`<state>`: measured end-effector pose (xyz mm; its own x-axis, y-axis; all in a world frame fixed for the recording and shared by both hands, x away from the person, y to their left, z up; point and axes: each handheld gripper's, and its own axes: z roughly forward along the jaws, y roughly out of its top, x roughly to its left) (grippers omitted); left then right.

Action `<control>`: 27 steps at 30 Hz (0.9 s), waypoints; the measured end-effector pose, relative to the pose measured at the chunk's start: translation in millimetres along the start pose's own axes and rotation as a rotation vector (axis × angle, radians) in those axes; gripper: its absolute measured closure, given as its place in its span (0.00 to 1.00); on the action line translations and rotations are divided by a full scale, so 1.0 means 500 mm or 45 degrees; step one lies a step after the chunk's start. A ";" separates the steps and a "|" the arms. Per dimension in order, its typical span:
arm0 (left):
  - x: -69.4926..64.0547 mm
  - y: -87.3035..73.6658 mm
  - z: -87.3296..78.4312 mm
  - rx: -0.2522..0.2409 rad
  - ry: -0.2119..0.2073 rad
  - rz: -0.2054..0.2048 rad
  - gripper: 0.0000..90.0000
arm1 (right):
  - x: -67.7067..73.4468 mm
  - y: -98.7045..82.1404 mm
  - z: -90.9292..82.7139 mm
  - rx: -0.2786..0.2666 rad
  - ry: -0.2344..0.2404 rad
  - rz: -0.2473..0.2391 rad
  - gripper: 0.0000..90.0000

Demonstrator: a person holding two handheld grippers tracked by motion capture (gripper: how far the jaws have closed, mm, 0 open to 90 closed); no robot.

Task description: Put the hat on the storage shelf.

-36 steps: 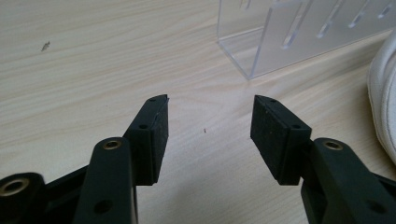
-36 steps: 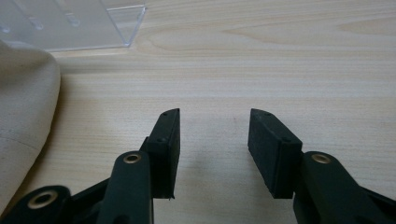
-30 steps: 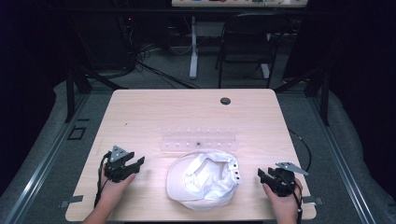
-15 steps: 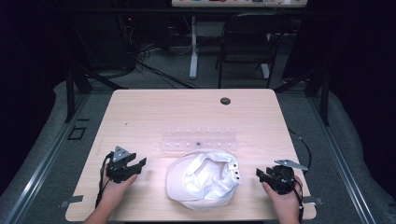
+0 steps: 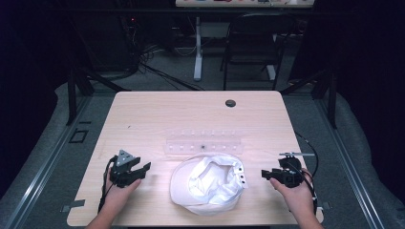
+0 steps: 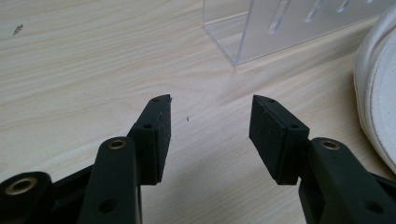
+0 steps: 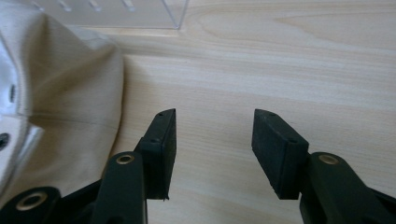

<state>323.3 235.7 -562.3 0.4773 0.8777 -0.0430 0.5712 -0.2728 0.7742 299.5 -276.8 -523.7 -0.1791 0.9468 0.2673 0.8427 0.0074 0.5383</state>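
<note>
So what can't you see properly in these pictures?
- White cap: it lies upside down in the high view, so its outer front is hidden against the table.
- Cap in the left gripper view: the right edge cuts it off.
- Clear plastic rack: too small and see-through in the high view to tell what the dark speck in it is.
- Rack in the right gripper view: cut off by the top edge.

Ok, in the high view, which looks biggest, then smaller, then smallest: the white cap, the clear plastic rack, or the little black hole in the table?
1. White cap
2. Clear plastic rack
3. Black hole, farthest from the camera but plainly tiny
</note>
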 end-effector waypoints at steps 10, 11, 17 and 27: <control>0.000 0.000 0.000 0.000 0.001 0.004 0.54 | 0.026 0.037 -0.019 0.135 0.054 -0.029 0.57; 0.000 -0.001 0.000 0.000 0.001 0.001 0.54 | 0.028 0.041 -0.021 0.145 0.049 -0.038 0.57; -0.001 -0.001 0.001 0.005 0.000 0.003 0.54 | 0.042 0.066 -0.030 0.202 0.087 -0.027 0.57; -0.003 -0.001 0.002 0.004 -0.009 0.014 0.54 | 0.068 0.101 -0.038 0.329 0.184 0.027 0.57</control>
<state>322.8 233.9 -563.3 0.4881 0.8719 -0.0390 0.5681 -0.2834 0.7726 326.5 -250.5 -472.1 -0.2148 0.8920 0.3978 0.9452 0.0873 0.3147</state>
